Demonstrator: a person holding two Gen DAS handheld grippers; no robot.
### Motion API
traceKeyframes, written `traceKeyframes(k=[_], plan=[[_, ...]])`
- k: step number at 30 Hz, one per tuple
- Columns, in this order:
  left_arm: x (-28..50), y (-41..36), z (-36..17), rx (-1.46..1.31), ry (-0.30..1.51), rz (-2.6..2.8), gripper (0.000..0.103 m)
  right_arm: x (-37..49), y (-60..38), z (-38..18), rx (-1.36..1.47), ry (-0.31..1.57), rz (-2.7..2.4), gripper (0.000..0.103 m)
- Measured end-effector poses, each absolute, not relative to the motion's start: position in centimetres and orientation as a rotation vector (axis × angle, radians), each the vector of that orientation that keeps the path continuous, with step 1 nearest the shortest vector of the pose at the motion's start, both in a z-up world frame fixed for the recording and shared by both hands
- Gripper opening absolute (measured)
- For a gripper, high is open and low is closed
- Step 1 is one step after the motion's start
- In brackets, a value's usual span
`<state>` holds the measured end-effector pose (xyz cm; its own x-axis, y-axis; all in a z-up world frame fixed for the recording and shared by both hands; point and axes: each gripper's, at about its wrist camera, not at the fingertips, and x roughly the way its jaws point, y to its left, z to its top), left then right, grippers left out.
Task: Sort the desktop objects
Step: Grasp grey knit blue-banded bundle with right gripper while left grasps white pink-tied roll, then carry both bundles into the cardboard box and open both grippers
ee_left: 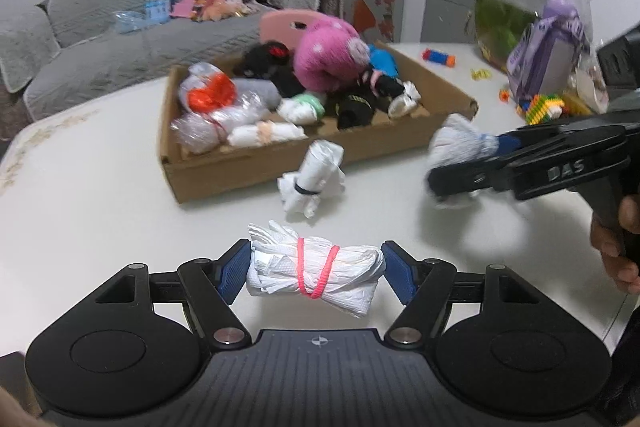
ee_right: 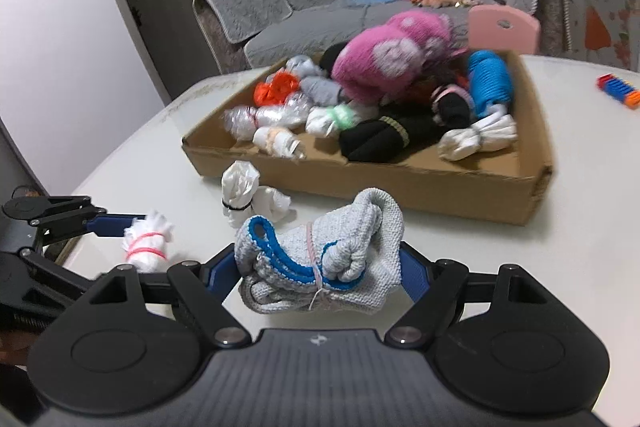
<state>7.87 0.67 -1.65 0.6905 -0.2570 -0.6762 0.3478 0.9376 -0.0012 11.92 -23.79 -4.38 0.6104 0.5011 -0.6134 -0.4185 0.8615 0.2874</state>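
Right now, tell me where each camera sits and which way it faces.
Left wrist: on the left hand-held gripper, looking down over the table at the cardboard box; its pads clamp a white bundle; the right hand-held gripper and a hand show.
Right wrist: on the right hand-held gripper, facing the box; pads clamp a grey sock bundle; the left hand-held gripper shows at left.
Shared: box, both bundles, the loose white bundle, sofa.

white roll (ee_left: pixel 316 273): tissue-like bundle bound with a pink band, crosswise, pinched end to end off the table.
grey sock (ee_right: pixel 320 259): knitted, blue-trimmed, tied bundle, clamped at both sides.
loose roll (ee_left: pixel 312 179): white, black band, on the table at 6 o'clock of the box (ee_left: pixel 224 175).
box: open cardboard tray, filled with bundles.
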Motion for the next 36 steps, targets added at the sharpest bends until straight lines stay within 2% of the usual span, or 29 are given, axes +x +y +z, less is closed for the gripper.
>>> traceKeyframes(k=[8,14,18,27,36], plan=[[7.5,3.6,4.4,0.084,0.652,-0.233,0.075,11.7,-27.6,0.2,0.184,0.633,0.491,0.078],[12.4,4.8,8.9,0.036,0.614,-0.183,0.075,14.8,-28.6,3.9,0.154,0.577,0.434,0.078],[16.6,3.9,9.9,0.038,0.628,-0.165,0.075,17.8,-28.1,5.6,0.116,0.558,0.436,0.078],[25.3,0.7,6.6,0.056,0.739,-0.158,0.075,23.6,-26.7,4.0,0.049,0.622,0.428,0.078],[29.3,-1.3,1.6,0.112,0.85,-0.15,0.075,25.7,-25.9,0.4,-0.013,0.72,0.414,0.078]])
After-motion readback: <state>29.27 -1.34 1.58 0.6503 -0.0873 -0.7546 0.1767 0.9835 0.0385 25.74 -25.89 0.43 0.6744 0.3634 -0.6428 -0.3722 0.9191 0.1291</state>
